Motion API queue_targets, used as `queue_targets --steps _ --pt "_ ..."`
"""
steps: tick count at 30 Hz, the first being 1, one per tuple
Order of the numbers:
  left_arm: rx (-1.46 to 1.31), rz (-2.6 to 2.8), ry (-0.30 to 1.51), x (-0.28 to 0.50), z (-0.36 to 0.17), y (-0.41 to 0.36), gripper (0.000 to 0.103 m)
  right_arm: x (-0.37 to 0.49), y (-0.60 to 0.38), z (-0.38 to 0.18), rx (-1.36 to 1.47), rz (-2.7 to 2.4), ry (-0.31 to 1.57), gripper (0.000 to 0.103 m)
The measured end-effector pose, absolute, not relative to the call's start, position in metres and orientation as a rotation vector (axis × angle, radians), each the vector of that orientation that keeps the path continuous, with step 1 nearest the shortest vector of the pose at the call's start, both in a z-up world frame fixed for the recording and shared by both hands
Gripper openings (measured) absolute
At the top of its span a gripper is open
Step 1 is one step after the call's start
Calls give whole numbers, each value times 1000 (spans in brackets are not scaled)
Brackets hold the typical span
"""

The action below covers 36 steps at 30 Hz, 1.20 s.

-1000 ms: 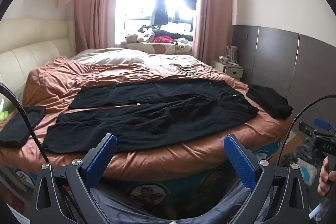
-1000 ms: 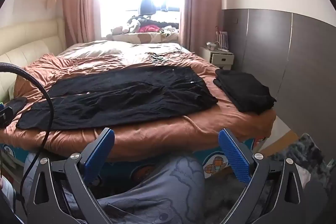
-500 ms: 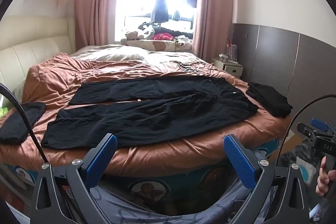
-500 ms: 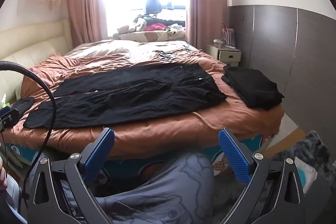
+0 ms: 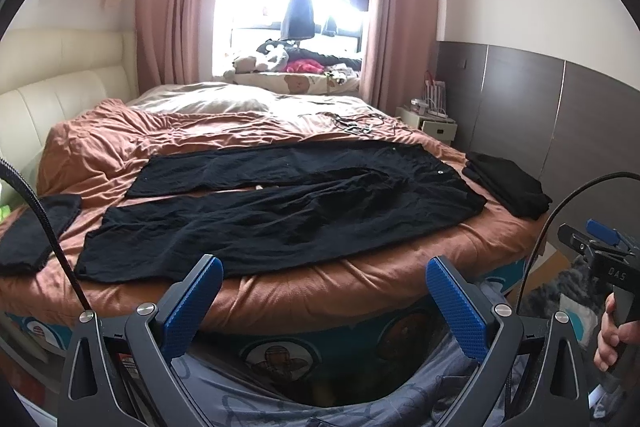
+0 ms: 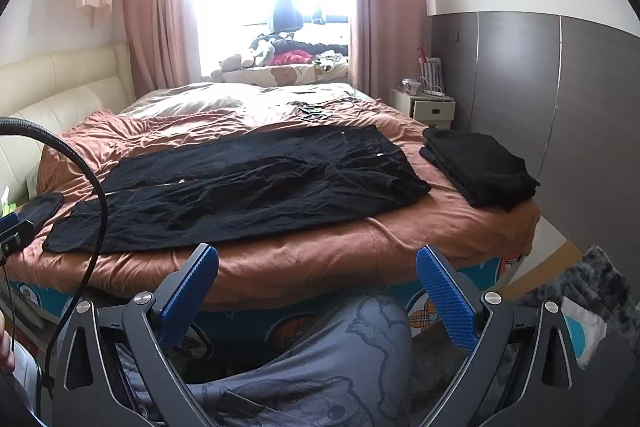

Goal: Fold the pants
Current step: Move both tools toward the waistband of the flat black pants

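Observation:
Black pants [image 5: 280, 211] lie spread flat across the brown bedspread, waist to the right and both legs stretching left; they also show in the right wrist view [image 6: 248, 183]. My left gripper [image 5: 324, 291] is open and empty, held in front of the bed's near edge, short of the pants. My right gripper [image 6: 318, 279] is open and empty too, also in front of the near edge. The right gripper's body shows at the far right of the left wrist view [image 5: 600, 259].
A folded stack of black clothes [image 6: 480, 167] sits on the bed's right corner. Another dark garment [image 5: 36, 231] lies at the left edge. The bed [image 6: 320, 251] has a cream headboard at left. A nightstand [image 6: 424, 107] stands by the wall. My knee [image 6: 340, 355] is below.
Both grippers have risen and tilted slightly, so the bed sits a little lower and nearer in both views. The pants have not moved. Both stay open.

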State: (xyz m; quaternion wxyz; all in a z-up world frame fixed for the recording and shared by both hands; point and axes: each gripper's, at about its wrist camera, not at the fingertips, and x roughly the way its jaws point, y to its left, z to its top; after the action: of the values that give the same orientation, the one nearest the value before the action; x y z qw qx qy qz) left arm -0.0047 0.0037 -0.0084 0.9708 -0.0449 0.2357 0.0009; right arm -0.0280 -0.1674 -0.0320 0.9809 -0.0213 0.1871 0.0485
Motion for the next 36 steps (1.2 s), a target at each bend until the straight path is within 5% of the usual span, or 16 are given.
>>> queue_targets --steps 36 --pt "-109 -5 476 -11 -8 10 103 -29 -173 -33 -17 96 371 100"
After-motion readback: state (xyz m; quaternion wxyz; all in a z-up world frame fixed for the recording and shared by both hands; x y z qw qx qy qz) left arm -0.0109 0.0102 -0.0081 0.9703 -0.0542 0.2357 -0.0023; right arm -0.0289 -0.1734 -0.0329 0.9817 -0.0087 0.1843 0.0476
